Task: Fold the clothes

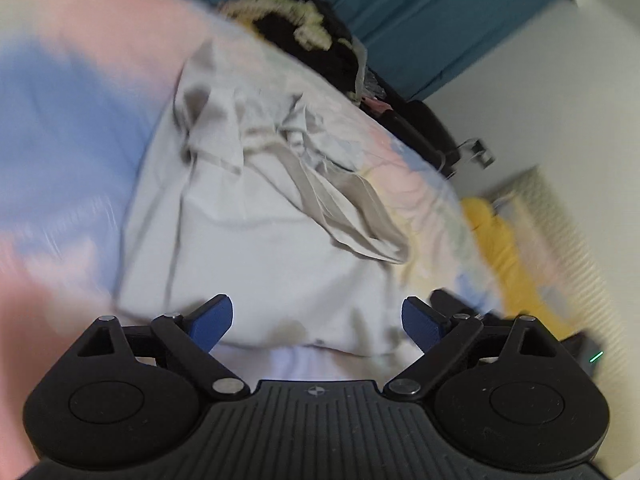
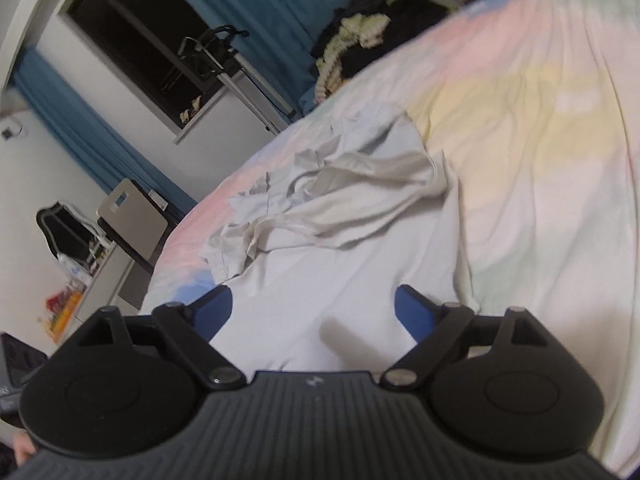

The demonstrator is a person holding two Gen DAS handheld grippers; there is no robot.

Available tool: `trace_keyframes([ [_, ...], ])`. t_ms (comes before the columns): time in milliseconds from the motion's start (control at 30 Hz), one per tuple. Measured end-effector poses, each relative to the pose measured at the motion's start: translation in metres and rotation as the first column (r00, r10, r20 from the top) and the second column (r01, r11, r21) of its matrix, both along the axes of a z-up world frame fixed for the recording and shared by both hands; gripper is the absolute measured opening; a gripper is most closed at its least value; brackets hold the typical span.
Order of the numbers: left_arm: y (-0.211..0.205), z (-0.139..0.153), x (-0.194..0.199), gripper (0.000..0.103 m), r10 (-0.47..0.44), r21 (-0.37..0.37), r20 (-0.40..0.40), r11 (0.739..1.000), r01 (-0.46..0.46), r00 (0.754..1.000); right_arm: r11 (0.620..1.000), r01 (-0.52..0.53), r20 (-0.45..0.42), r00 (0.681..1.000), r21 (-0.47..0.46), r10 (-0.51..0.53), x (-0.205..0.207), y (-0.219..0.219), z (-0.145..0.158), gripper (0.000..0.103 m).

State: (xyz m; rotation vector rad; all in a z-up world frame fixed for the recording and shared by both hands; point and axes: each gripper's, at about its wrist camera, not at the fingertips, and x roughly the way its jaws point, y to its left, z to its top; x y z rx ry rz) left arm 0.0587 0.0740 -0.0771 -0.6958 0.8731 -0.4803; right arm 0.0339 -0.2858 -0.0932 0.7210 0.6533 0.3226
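Note:
A pale grey-white garment (image 1: 260, 216) lies crumpled on a bed with a pastel pink, blue and yellow sheet (image 1: 52, 120). Its upper part is bunched into folds, its lower part spreads flat toward me. My left gripper (image 1: 318, 322) hovers open over the garment's near edge, blue pads (image 1: 214, 322) wide apart, nothing between them. In the right wrist view the same garment (image 2: 340, 220) spreads from the middle toward the camera. My right gripper (image 2: 314, 312) is open above its flat near part, holding nothing.
A black heap with cream fluffy trim (image 1: 296, 20) lies at the bed's far end before a teal curtain (image 1: 420, 12). Something yellow (image 1: 504, 256) lies beside the bed at right. In the right wrist view a dark window (image 2: 132, 36), a chair (image 2: 132, 216) and a cluttered shelf (image 2: 72, 280) stand left of the bed (image 2: 540, 140).

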Motion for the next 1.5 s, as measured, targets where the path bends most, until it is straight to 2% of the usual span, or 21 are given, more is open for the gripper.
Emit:
trace_keyframes([
  [67,0.009,-0.017,0.006,0.093,0.024,-0.138,-0.097,0.99,-0.038,0.995,0.996,-0.009,-0.048,0.999,0.09,0.013,0.001,0.0,-0.008,0.091],
  [167,0.016,-0.041,0.013,0.093,0.05,-0.224,-0.213,0.969,-0.099,0.976,0.965,0.022,-0.153,0.988,0.262,0.019,0.003,-0.003,-0.029,0.091],
  [267,0.016,-0.058,0.018,0.093,0.053,-0.237,-0.302,0.963,-0.129,0.952,0.929,0.098,-0.266,0.964,0.356,0.0,0.003,-0.008,-0.049,0.091],
  [400,0.014,-0.066,0.023,0.092,0.105,-0.222,-0.322,0.958,-0.183,0.941,0.915,0.193,-0.319,0.945,0.353,-0.076,0.002,-0.018,-0.059,0.091],
  [467,0.016,-0.067,0.027,0.088,0.164,-0.196,-0.321,0.952,-0.235,0.933,0.914,0.224,-0.312,0.943,0.339,-0.115,0.004,-0.022,-0.06,0.088],
  [500,0.018,-0.066,0.029,0.084,0.185,-0.196,-0.315,0.947,-0.254,0.931,0.914,0.234,-0.308,0.942,0.33,-0.13,0.006,-0.023,-0.061,0.087],
  [533,0.019,-0.065,0.031,0.081,0.201,-0.191,-0.308,0.945,-0.267,0.93,0.919,0.234,-0.301,0.944,0.319,-0.136,0.008,-0.023,-0.06,0.081],
  [600,0.02,-0.064,0.033,0.064,0.227,-0.175,-0.301,0.942,-0.287,0.926,0.927,0.234,-0.287,0.947,0.295,-0.147,0.012,-0.023,-0.06,0.071],
  [633,0.02,-0.063,0.034,0.058,0.241,-0.167,-0.299,0.94,-0.299,0.923,0.93,0.233,-0.279,0.948,0.283,-0.153,0.014,-0.022,-0.06,0.058],
  [667,0.022,-0.063,0.034,0.045,0.254,-0.161,-0.299,0.936,-0.311,0.92,0.934,0.233,-0.272,0.949,0.271,-0.158,0.015,-0.022,-0.06,0.041],
  [700,0.023,-0.063,0.035,0.025,0.268,-0.156,-0.299,0.933,-0.324,0.916,0.937,0.234,-0.265,0.95,0.259,-0.164,0.017,-0.022,-0.059,0.037],
  [733,0.025,-0.062,0.035,0.018,0.281,-0.152,-0.298,0.93,-0.336,0.912,0.94,0.231,-0.254,0.953,0.25,-0.166,0.019,-0.021,-0.058,0.032],
  [767,0.027,-0.06,0.034,0.017,0.293,-0.156,-0.292,0.925,-0.347,0.911,0.944,0.221,-0.236,0.958,0.244,-0.164,0.019,-0.019,-0.056,0.024],
  [867,0.03,-0.044,0.028,0.012,0.304,-0.18,-0.238,0.919,-0.35,0.922,0.954,0.194,-0.179,0.972,0.229,-0.155,0.018,-0.014,-0.047,0.016],
  [967,0.031,-0.013,0.015,0.011,0.309,-0.177,-0.135,0.927,-0.33,0.941,0.958,0.175,-0.109,0.982,0.228,-0.153,0.01,-0.014,-0.026,0.014],
  [1133,0.03,0.036,-0.007,0.011,0.278,-0.127,0.028,0.954,-0.272,0.96,0.956,0.17,-0.053,0.985,0.24,-0.162,-0.018,-0.013,0.015,0.012],
  [1200,0.029,0.05,-0.021,0.011,0.264,-0.108,0.053,0.96,-0.257,0.963,0.956,0.159,-0.044,0.987,0.246,-0.153,-0.032,-0.011,0.028,0.012],
  [1300,0.028,0.063,-0.049,0.011,0.241,-0.105,0.049,0.966,-0.235,0.969,0.958,0.136,-0.031,0.991,0.253,-0.132,-0.056,-0.01,0.046,0.012],
  [1500,0.029,0.068,-0.126,0.011,0.201,-0.109,0.034,0.975,-0.196,0.979,0.958,0.11,-0.048,0.994,0.266,-0.101,-0.127,-0.019,0.061,0.012],
])
